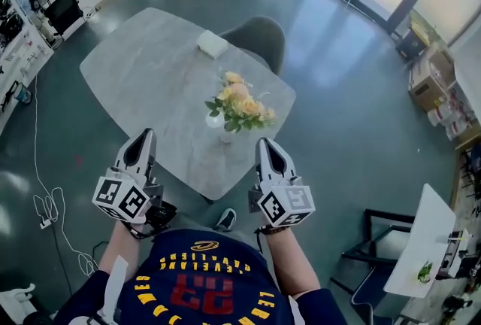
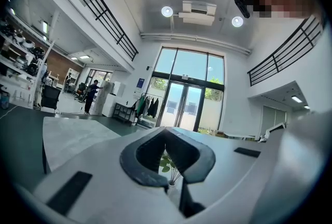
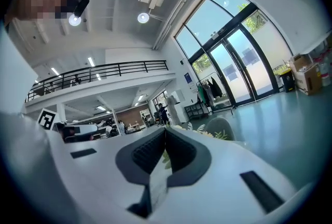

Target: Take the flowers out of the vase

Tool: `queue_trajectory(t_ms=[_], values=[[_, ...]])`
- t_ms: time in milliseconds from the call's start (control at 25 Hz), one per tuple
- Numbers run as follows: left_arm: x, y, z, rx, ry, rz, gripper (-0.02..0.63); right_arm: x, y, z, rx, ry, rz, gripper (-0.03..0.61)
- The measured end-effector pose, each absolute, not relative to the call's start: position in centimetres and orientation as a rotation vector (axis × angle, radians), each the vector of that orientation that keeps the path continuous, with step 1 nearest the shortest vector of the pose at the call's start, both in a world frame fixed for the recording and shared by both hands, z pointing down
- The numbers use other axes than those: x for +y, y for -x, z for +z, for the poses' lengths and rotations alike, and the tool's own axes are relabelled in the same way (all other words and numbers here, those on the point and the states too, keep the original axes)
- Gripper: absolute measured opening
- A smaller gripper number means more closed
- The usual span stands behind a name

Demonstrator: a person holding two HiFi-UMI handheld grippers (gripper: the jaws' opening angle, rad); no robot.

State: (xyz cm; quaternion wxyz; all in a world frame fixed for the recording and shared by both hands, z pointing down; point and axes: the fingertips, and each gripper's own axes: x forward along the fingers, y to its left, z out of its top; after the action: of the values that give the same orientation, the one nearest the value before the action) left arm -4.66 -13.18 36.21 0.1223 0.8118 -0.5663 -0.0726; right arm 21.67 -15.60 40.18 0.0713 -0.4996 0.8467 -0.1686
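Flowers (image 1: 239,101) cover the vase (image 1: 225,138) — barely visible.

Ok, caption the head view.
Left tool and right tool, both shut, face the flowers in a vase on the table.

Left gripper (image 1: 143,141) level, jaws closed, empty, right gripper (image 1: 267,147) alongside, likewise closed

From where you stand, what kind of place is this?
Probably a large lobby or open workshop hall: tall glass entrance doors, a railed upper gallery, and a grey table bearing flowers.
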Motion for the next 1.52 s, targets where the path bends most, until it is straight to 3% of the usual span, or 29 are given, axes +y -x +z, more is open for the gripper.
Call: queue_trajectory(t_ms=[760,880,1040,1160,1280,1520], values=[[-22.9,4.9,38.4,-1.408,-2.513,-0.194,0.003,-20.4,-18.9,43.7,2.367,1.826,-0.441,0.011],[-23.8,4.7,39.5,-1.356,-2.506,-0.17,0.005,-20.2,-18.7,44.3,2.332,1.881,-0.437,0.073],[-24.7,4.0,41.2,-1.301,-2.503,-0.136,0.006,-20.2,-19.8,45.5,2.272,1.993,-0.429,0.238],[-25.1,3.4,42.5,-1.274,-2.505,-0.105,0.091,-20.0,-20.5,47.7,2.245,2.049,-0.489,0.308],[-25.4,2.6,43.7,-1.238,-2.509,-0.061,0.178,-19.9,-20.1,50.2,2.278,2.059,-0.554,0.324],[-25.3,2.5,44.8,-1.19,-2.506,-0.007,0.189,-20.4,-16.6,55.6,2.429,1.991,-0.742,0.324]])
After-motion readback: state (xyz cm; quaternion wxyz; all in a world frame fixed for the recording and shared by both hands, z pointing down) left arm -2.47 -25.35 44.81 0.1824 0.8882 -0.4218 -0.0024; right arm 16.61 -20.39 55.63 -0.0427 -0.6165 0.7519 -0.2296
